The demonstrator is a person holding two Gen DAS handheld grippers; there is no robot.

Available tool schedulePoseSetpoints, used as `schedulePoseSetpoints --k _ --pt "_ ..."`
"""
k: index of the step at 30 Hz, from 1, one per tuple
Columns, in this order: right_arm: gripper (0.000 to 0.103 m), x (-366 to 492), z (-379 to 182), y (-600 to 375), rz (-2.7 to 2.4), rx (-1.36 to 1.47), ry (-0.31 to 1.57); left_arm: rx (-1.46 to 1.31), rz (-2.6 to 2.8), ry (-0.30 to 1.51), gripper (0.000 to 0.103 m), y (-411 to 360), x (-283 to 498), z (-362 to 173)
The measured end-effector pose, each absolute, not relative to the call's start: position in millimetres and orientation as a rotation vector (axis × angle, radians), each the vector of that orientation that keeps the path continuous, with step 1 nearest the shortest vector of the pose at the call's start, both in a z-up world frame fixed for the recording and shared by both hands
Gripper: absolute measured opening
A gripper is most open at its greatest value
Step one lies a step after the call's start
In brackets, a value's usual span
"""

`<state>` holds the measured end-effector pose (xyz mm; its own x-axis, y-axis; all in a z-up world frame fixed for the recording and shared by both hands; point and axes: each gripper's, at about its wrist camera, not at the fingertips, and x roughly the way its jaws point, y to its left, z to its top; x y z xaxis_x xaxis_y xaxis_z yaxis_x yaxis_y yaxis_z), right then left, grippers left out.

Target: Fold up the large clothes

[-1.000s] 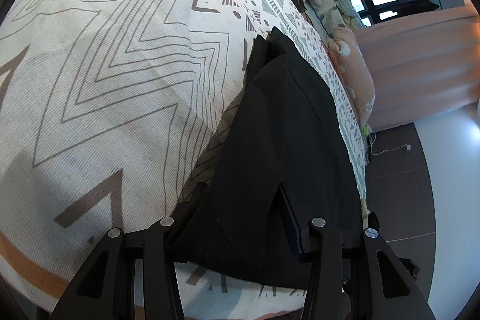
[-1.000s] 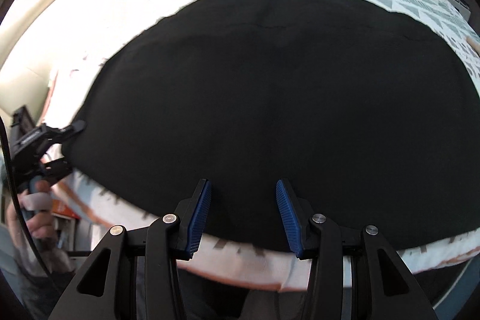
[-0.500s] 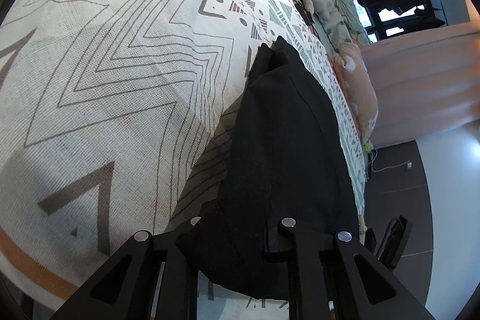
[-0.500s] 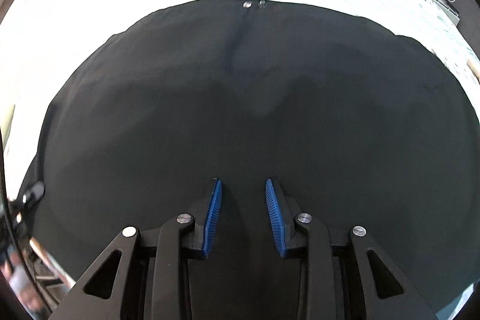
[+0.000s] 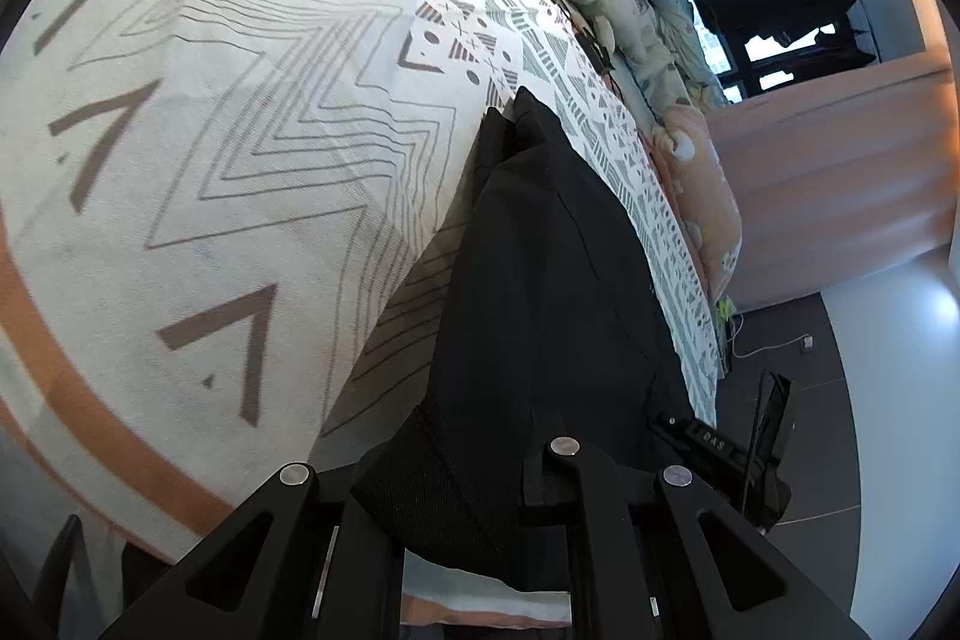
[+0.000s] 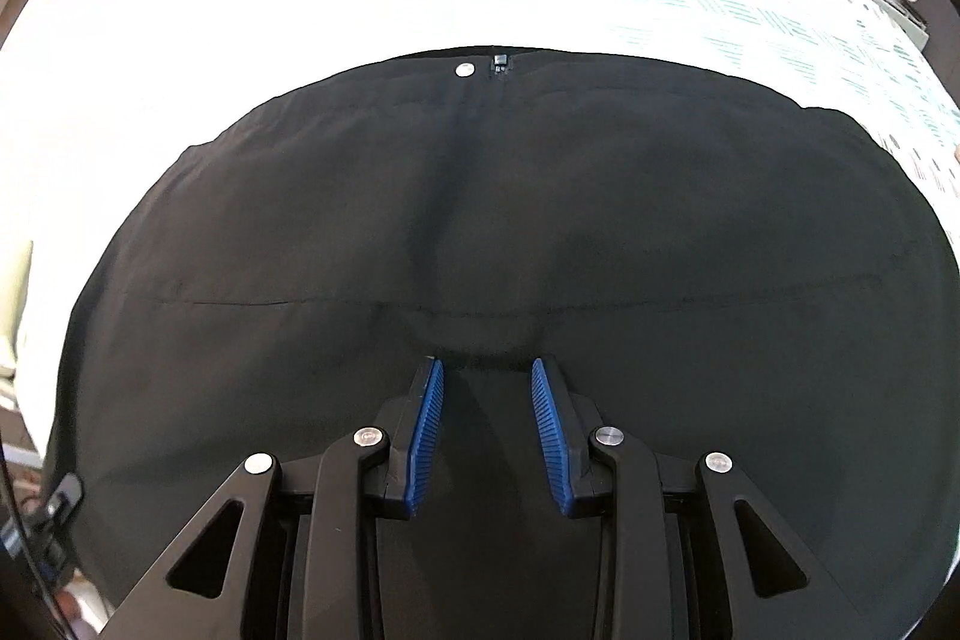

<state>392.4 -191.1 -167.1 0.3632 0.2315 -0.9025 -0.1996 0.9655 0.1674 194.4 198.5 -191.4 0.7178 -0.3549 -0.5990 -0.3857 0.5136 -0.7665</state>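
A large black garment [image 6: 480,232], trousers with a waist button and zip at the far edge, lies flat on the bed. In the left wrist view the same garment [image 5: 540,250] runs away along the bed. My left gripper [image 5: 468,466] is shut on the garment's near corner, with cloth bunched between the fingers. My right gripper [image 6: 487,430] hovers over the garment's near middle, its blue pads [image 6: 429,430] apart with cloth under them. The right gripper also shows in the left wrist view [image 5: 720,454] at the far right.
The bed has a white patterned cover [image 5: 210,130] with an orange border. Plush toys and pillows [image 5: 702,196] line its far side. Pink curtains and a dark window stand beyond. Dark floor [image 5: 810,400] lies to the right of the bed.
My left gripper has closed on the garment's corner. My right gripper has moved forward over the garment and its fingers have narrowed, though they stay apart.
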Motion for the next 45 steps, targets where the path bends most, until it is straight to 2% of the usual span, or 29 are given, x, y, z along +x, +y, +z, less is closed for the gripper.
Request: schedulePoseSetpoints --k 13,21,43,45 --pt "0.032 290 -152 -210 0.453 0.09 1.144 -1.095 0.035 0.742 0.01 224 161 -166" --pt "0.033 265 -127 -228 0.499 0.175 1.075 -1.077 -0.004 0.708 0.01 220 162 -147" --pt "0.034 263 -207 -209 0.572 0.282 1.15 -0.868 -0.095 0.686 0.01 153 197 -67" --pt "0.03 266 -209 -215 0.59 0.321 1.156 -0.846 -0.122 0.685 0.01 139 205 -55"
